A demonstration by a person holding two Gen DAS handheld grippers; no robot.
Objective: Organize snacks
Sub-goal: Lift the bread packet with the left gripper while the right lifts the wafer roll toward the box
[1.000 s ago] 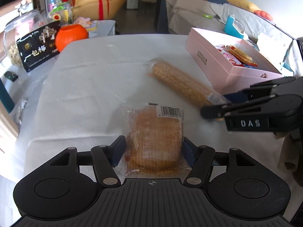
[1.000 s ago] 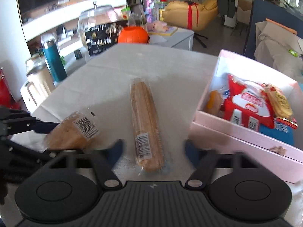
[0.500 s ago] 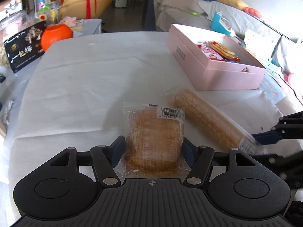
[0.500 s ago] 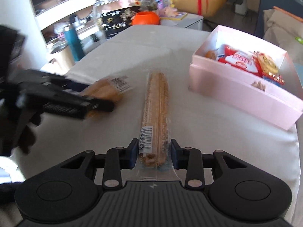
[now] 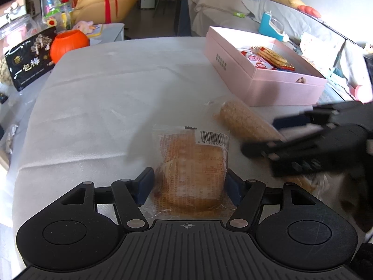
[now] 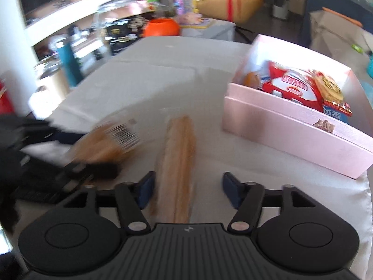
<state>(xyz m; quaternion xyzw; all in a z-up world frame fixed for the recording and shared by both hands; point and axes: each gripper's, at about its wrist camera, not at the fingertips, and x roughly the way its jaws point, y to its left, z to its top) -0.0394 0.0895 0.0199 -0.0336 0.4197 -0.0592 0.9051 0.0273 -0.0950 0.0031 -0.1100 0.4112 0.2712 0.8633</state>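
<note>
A clear-wrapped bread pack lies on the white tablecloth between the fingers of my left gripper. Both pads touch its sides, and the jaws are easing open slightly. A long wrapped biscuit roll lies to its right, short of the pink box that holds several snack packets. In the right wrist view the roll runs between the fingers of my right gripper. These jaws are opening, and the right pad stands well off the roll. The left gripper and bread pack show blurred at the left.
An orange pumpkin pot, a black packet and a glass jar stand past the table's far left corner. A teal bottle is off the left edge. The pink box fills the right side.
The right gripper shut on the roll and pulled it nearer, away from the table's middle; its jaws have now spread apart. The left gripper and bread pack kept their place.
</note>
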